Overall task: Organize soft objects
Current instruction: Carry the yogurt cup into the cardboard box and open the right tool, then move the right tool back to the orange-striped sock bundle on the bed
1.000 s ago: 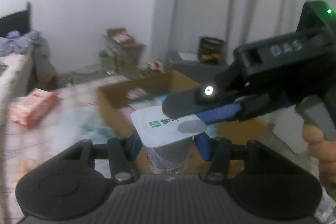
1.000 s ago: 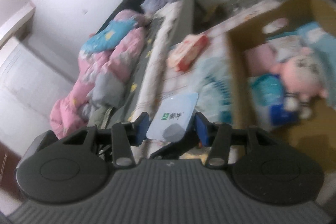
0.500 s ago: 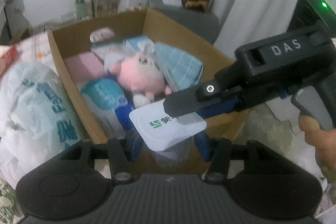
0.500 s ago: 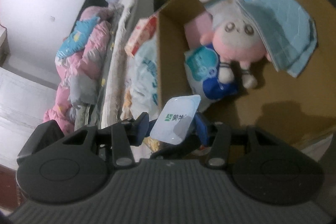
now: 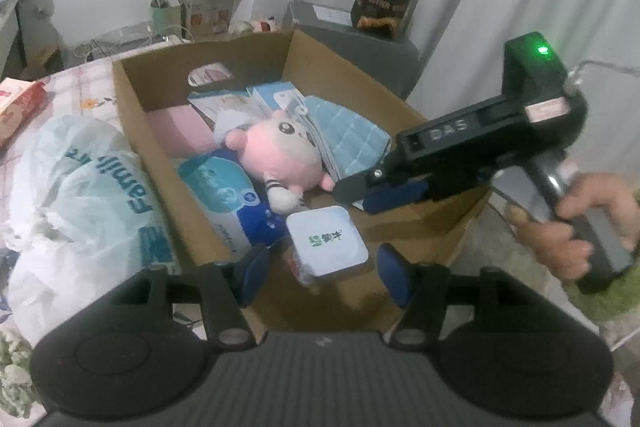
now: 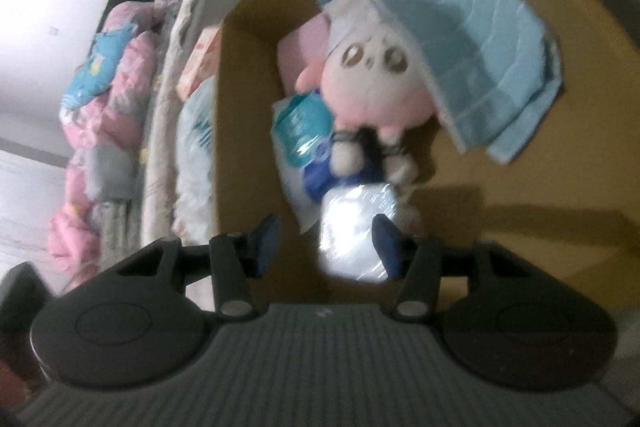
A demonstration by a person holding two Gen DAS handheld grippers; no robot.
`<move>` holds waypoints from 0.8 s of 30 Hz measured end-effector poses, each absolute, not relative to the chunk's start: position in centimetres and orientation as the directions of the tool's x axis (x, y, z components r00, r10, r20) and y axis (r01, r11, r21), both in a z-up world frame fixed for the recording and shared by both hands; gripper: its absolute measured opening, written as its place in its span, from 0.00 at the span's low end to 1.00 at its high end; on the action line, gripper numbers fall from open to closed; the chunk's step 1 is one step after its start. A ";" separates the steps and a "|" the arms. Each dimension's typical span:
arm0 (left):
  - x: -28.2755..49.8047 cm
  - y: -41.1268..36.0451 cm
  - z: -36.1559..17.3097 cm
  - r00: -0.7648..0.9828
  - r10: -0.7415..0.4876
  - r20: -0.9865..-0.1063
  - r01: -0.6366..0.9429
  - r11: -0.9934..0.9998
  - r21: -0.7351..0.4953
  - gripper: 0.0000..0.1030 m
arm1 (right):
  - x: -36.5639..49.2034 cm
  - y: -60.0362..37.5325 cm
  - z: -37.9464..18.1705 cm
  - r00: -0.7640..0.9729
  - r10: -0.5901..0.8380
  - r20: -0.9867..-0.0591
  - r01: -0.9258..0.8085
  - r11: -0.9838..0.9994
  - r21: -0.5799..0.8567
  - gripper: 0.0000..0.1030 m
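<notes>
dim, soft indoor light; right wrist view motion-blurred, glare on the cup [image 6: 357, 233]; fisheye bending and dark corners.

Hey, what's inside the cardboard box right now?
The cardboard box holds a pink plush toy, a blue quilted cloth, a tissue pack, a pink item, small packets and a yogurt cup. Whatever lies beneath them is covered.

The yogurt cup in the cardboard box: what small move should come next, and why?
Probably draw both hand-held grippers back out of the cardboard box. The yogurt cup sits inside it beside the pink plush toy, and in the left wrist view the left hand-held gripper stands open with gaps on both sides of the cup. The right hand-held gripper is spread wide too.
</notes>
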State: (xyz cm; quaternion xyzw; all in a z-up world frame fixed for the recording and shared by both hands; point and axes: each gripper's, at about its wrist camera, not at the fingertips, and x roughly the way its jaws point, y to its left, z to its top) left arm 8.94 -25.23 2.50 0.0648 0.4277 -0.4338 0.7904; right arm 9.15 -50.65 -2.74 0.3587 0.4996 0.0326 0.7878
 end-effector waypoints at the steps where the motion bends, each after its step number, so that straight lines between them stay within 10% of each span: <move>1: 8.8 -24.7 2.8 0.266 -0.631 -0.729 0.741 0.618 -0.264 0.61 | 9.4 -50.5 -2.8 0.500 0.384 -0.776 0.306 0.760 0.573 0.49; 14: 8.3 -14.3 2.9 0.436 -0.542 -0.719 0.623 0.758 -0.194 0.63 | 11.9 -48.7 -7.0 0.405 0.451 -0.796 0.299 0.757 0.581 0.21; 24: 7.6 -7.0 1.3 0.539 -0.433 -0.723 0.478 0.863 -0.161 0.65 | 11.3 -45.7 -6.1 0.376 0.429 -0.821 0.273 0.796 0.541 0.24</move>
